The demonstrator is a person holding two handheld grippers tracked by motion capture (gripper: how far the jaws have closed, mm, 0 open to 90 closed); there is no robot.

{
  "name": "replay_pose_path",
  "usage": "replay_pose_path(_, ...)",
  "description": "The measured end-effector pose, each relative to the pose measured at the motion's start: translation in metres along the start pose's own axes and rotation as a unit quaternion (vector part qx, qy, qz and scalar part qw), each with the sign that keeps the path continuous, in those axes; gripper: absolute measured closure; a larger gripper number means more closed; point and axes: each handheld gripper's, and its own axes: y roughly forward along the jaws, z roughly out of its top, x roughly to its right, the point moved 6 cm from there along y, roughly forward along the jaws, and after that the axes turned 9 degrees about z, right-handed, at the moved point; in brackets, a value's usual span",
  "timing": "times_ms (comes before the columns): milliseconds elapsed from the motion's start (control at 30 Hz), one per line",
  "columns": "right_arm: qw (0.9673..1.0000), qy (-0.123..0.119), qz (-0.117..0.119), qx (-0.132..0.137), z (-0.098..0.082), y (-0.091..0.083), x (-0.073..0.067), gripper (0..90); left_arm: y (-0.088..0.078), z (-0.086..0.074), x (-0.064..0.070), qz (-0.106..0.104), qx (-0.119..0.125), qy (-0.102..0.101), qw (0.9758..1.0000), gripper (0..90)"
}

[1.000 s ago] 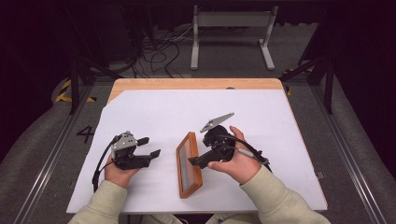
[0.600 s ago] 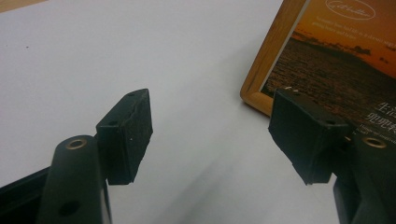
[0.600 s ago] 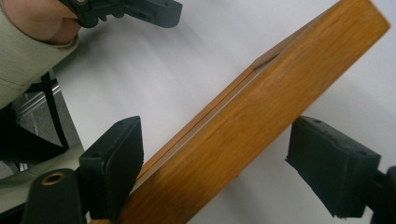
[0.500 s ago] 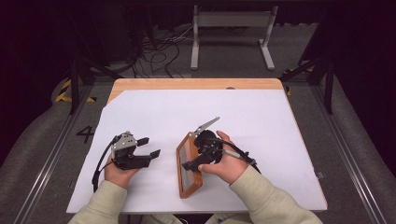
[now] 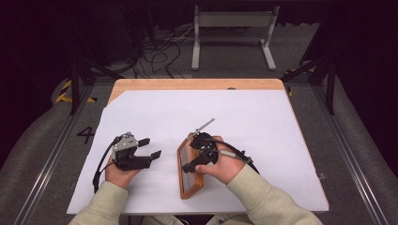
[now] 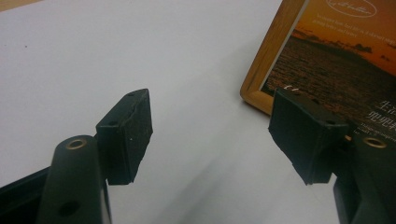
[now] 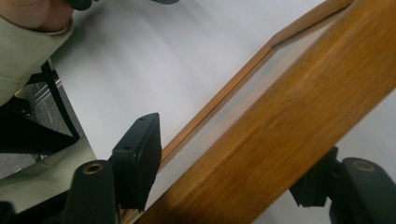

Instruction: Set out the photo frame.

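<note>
Bright table, dark surroundings, gripper views blurred.

A white sheet (image 5: 234, 117) is laid over a wooden table (image 5: 197, 84) at frame centre. Cables (image 5: 159, 51) and a metal stand (image 5: 232, 21) are seen along the top.

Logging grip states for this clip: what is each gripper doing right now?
Left gripper: open, nothing between its jaws.
Right gripper: jaws have just been closing around the side rail of the flat wooden picture frame; whether the pads press yet cannot be told.
</note>
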Motion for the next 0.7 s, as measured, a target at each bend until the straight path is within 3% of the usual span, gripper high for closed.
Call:
replay_pose_path(200,0.9986,0.052,0.003,-0.002,-0.0023,0.0023,-0.0021,44.0,-0.0001,0.0,0.0,0.0,0.0,0.0,1.0,30.4)
replay_pose_path(433,0.9959,0.089,-0.015,-0.002,-0.0027,0.0011,-0.0046,53.0,-0.0001,0.0,-0.0001,0.0,0.0,0.0,1.0,30.4)
replay_pose_path(600,0.9949,0.092,-0.04,-0.005,-0.0034,-0.001,-0.0066,59.3,-0.0005,-0.0002,0.0008,-0.001,-0.001,-0.002,1.0,30.4)
replay_pose_path(700,0.9943,0.101,-0.035,-0.008,-0.0032,-0.0029,-0.0054,64.2,-0.0006,0.0,0.0007,0.0,0.0,-0.004,1.0,30.4)
